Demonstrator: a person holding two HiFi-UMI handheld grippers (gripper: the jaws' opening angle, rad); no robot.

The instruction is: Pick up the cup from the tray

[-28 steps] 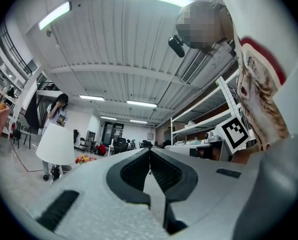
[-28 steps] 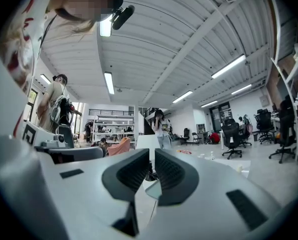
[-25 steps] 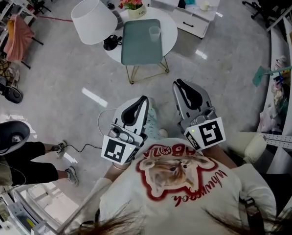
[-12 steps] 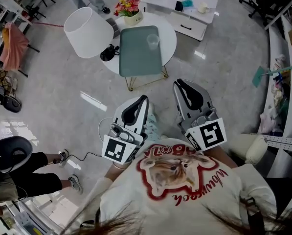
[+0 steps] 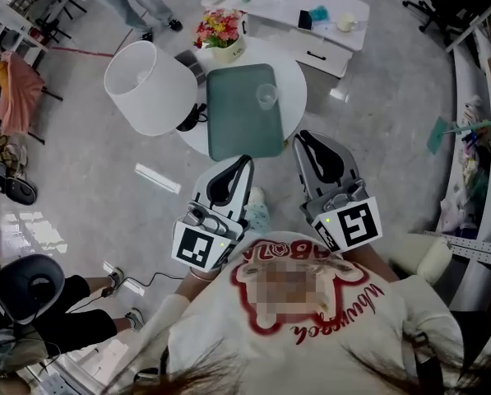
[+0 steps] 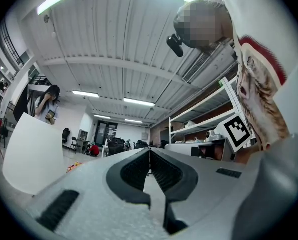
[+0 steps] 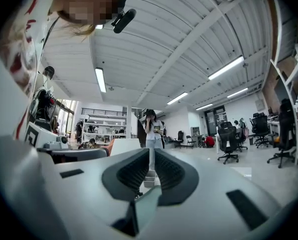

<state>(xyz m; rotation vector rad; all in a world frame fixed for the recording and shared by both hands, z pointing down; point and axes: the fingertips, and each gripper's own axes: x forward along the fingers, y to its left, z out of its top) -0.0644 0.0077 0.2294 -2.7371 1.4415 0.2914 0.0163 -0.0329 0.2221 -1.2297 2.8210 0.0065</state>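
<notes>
Both of my tools are closed and empty. The left tool [image 5: 243,168] has its jaws met at the tips, and the right tool [image 5: 301,140] is drawn in just as tight, with nothing between its jaws. They hang side by side in front of my chest, by the near edge of the round white bench [image 5: 294,76] and apart from the cup [image 5: 266,97]. It stands upright on the green tray [image 5: 238,126], close to the tray's right edge, on my right tool's side. It looks clear and thin-walled, so I judge it light, easy to tip, perhaps slick, and likely to buckle under a hard squeeze. I would open the right tool wide, take the wall at mid-height below the rim, and close gently.
</notes>
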